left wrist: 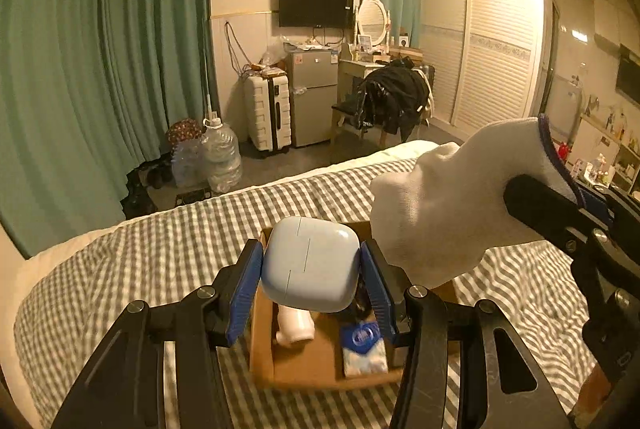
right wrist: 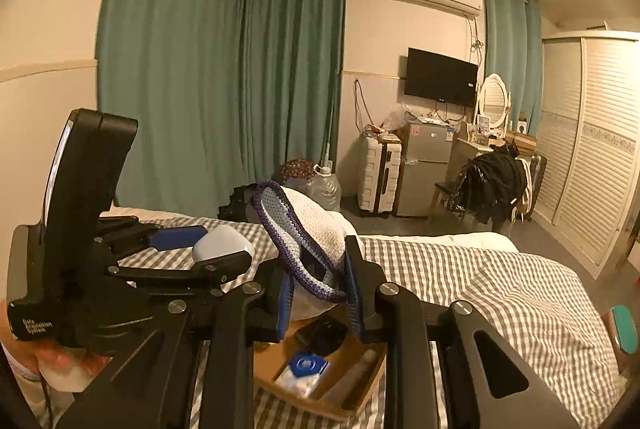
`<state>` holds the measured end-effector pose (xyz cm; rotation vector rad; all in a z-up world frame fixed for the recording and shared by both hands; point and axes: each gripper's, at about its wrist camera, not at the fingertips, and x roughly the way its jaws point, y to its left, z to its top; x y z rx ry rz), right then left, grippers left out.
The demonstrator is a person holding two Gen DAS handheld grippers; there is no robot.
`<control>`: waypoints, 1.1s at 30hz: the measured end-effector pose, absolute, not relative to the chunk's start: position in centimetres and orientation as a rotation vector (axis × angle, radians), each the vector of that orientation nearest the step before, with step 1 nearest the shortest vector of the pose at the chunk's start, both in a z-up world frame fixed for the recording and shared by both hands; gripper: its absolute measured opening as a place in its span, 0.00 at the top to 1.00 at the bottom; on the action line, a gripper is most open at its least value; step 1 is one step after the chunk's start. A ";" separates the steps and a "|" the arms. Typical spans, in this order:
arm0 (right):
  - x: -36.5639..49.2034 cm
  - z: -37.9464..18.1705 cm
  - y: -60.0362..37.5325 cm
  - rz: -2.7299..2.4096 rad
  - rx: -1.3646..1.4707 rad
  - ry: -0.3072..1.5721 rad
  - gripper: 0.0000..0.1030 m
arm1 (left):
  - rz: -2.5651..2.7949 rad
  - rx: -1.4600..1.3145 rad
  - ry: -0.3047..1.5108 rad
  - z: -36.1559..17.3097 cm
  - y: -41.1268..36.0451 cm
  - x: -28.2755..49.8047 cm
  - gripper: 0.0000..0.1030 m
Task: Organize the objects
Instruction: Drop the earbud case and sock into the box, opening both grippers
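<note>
My left gripper (left wrist: 311, 267) is shut on a pale blue earbud case (left wrist: 310, 263) and holds it above an open cardboard box (left wrist: 304, 361) on the bed. The box holds a white bottle (left wrist: 294, 327), a blue-and-white tissue pack (left wrist: 364, 347) and a dark object. My right gripper (right wrist: 318, 293) is shut on a white sock with a purple cuff (right wrist: 304, 233), held above the same box (right wrist: 340, 401). The sock also shows in the left wrist view (left wrist: 448, 205), right of the case. The left gripper with the case (right wrist: 222, 245) shows in the right wrist view.
The bed has a grey-and-white checked cover (left wrist: 160, 253). Beyond it are green curtains (left wrist: 100, 49), water jugs (left wrist: 220, 157), a white suitcase (left wrist: 268, 113), a small fridge (left wrist: 312, 97), a chair with black clothes (left wrist: 392, 101) and a white wardrobe (left wrist: 492, 41).
</note>
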<state>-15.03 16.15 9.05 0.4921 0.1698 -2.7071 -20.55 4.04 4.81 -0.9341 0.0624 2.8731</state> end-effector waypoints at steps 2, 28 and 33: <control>-16.8 8.1 16.2 -2.713 0.510 0.156 0.79 | 2.863 -0.948 0.065 3.2 4.2 -22.6 0.50; -22.1 -0.5 20.1 -2.699 0.715 -0.004 0.36 | 2.754 -1.096 0.075 -4.2 5.0 -24.9 0.20; -18.6 2.5 20.5 -2.725 0.653 -0.022 0.31 | 2.807 -1.076 0.060 -1.2 3.6 -21.5 0.15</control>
